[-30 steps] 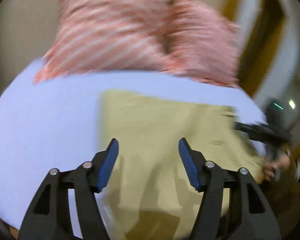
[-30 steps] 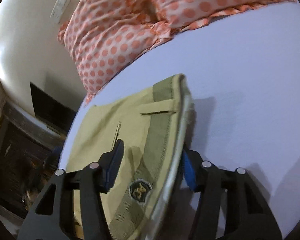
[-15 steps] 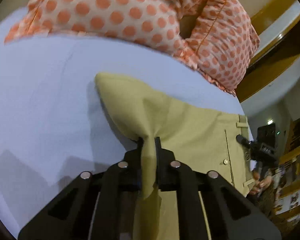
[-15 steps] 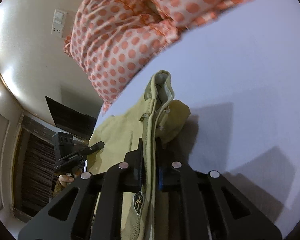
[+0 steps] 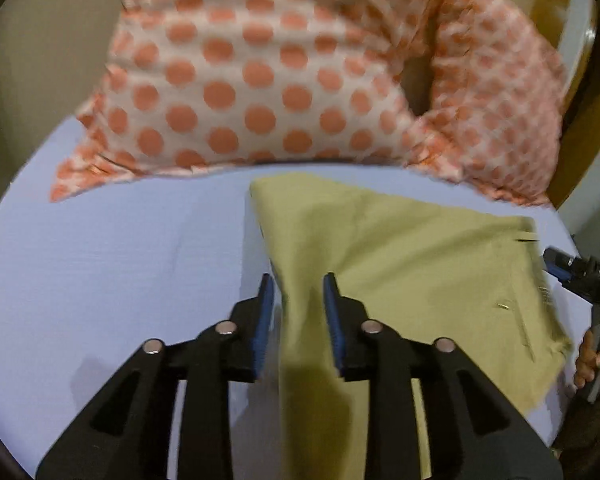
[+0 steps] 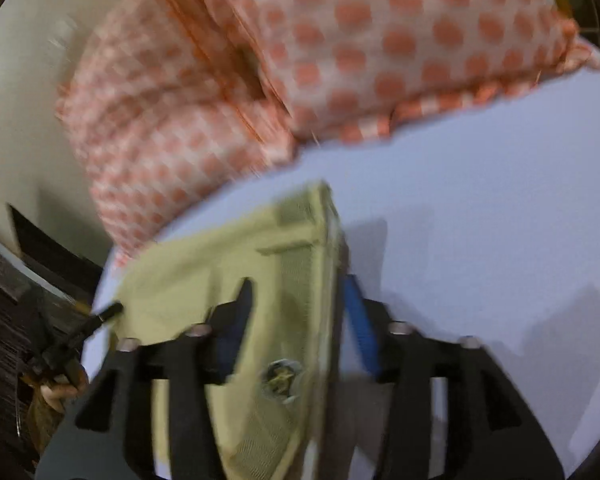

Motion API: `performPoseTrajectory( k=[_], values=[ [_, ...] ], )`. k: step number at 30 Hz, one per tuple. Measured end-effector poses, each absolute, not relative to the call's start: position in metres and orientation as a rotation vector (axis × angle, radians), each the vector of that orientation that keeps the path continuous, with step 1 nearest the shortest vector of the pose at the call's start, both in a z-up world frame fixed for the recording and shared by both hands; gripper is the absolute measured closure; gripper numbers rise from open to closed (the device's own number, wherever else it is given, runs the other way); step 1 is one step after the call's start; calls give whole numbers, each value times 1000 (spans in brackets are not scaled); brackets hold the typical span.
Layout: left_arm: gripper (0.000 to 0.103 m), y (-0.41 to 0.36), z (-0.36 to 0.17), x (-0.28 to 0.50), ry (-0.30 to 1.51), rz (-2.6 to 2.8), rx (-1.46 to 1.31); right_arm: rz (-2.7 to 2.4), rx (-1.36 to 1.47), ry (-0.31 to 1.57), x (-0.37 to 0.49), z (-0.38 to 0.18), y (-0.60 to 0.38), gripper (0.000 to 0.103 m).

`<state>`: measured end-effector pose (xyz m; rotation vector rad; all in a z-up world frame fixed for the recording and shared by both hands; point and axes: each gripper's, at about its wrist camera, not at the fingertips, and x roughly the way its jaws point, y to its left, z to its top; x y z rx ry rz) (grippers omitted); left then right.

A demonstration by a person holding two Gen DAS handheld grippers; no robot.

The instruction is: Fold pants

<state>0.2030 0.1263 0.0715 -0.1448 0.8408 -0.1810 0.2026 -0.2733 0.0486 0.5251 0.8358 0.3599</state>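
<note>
Both tongs stand released. In the left wrist view the left tongs (image 5: 296, 300) sit at lower centre with their blue pads parted, and a raised ridge of the khaki pants (image 5: 400, 264) runs up between them without being pinched. In the right wrist view the right tongs (image 6: 300, 320) are likewise spread, the waistband edge of the pants (image 6: 220, 280) standing in the gap between the pads; that frame is blurred, so whether a pad touches the cloth cannot be told.

The pants lie on the pale lilac bed sheet (image 5: 100, 260), filling the centre and right of the left view, just below the orange polka-dot pillows (image 5: 260, 80) that cross the top of the frame. The waistband, with a belt loop and a round badge (image 6: 280, 376), sits at the right tongs; the plain end of the cloth sits at the left tongs.

So the garment's long axis runs from one pair of tongs to the other, roughly across the bed in front of the pillows, and each pair is directly over its own end. The right tongs (image 5: 580, 276) show at the right edge of the left view. My judgement is that the next fold turns on that axis: either end is already in reach of the pair beside it, to be carried along the length toward the other.
</note>
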Motion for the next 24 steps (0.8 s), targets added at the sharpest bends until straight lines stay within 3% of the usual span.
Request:
performPoseTrajectory(
  k=[3,7,12,14,15,16,19,24],
  values=[
    [61,122,84,172,805,-302,-208,443,523,796,189,60,-267,30],
    [54,92,60,173,913,-363,-194,463,504,924,208,40,-244,13],
    [49,72,44,175,926,-271,-90,359,389,957,207,37,-232,12],
    [41,71,54,149,879,-275,-72,356,320,880,171,57,-223,11],
    [32,70,57,135,857,-277,-63,359,301,850,157,61,-223,3],
    [21,68,61,117,830,-269,-46,333,248,797,126,69,-216,1],
    [4,55,58,52,768,-187,39,229,128,711,63,70,-195,1],
    [2,38,35,6,766,-125,92,158,7,702,21,37,-156,1]
  ],
)
